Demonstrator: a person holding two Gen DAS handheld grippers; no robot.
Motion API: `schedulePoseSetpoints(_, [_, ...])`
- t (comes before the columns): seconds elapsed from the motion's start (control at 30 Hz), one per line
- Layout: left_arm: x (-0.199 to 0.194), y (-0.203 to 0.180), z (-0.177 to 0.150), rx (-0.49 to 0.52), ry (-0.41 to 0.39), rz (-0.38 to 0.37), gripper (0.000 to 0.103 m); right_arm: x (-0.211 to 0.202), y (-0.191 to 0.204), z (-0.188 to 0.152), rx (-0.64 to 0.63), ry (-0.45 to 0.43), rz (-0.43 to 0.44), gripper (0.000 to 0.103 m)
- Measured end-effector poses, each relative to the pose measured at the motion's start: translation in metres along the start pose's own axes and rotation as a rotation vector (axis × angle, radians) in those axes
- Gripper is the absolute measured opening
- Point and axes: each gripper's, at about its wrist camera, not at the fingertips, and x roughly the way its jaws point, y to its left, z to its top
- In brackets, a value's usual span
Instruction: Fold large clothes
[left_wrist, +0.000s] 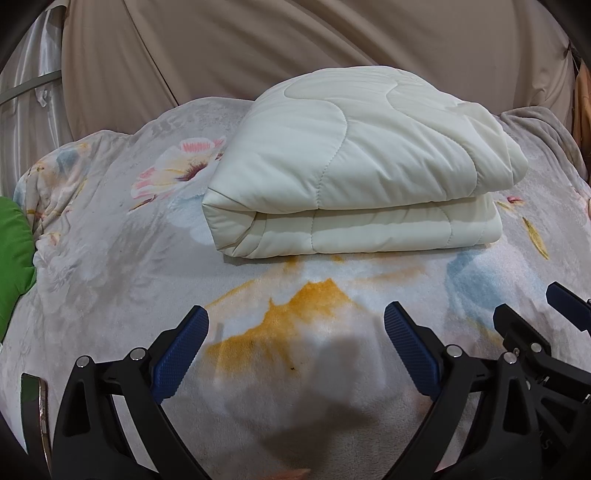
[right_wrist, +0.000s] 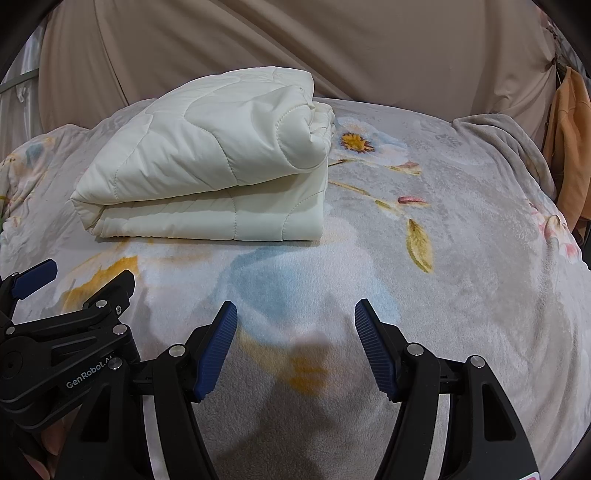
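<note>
Quilt, cream, padded, wavy stitching: folded into a thick rectangular bundle of stacked layers, lying toward the far half of the bed, nearer the left side in the right wrist view. Rounded fold along the top layer's right side, loose edges tucked beneath; judged fully folded, or one fold short of it. Placed flat and squared so the bulk rests on its own weight and does not spring open.

Bed cover, plush grey with printed flowers in pink, blue and orange: spread under the quilt, serving as the folding surface; soft, so a slid bundle would likely drag.

Left tongs: released, blue ribbed pads spread wide, nothing between them, hovering over the orange print just short of the quilt's near edge. Angled down toward the cover, apparently parked clear of the work.

Right tongs: released likewise, pads apart and empty, over the blue print, well apart from the quilt. Set side by side with the left pair, each visible in the other's view.

Backdrop, beige draped fabric: behind the bed.

Green cushion: at the left edge, partly cut off.

Orange garment: hanging at the right, not in play.
</note>
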Motion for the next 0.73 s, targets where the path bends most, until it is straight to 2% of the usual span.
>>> schedulePoseSetpoints(0.27, [0.0021,0.0038,0.0016,-0.013,0.006,-0.035,0.093,0.0002,-0.0018,-0.0003,-0.001,-0.002,0.002,0.064])
schedulePoseSetpoints(0.73, [-0.0016,-0.0013,0.0013,0.004,-0.013,0.004,0.093,-0.0024,-0.0003,-0.0010,0.004,-0.006,-0.012,0.064])
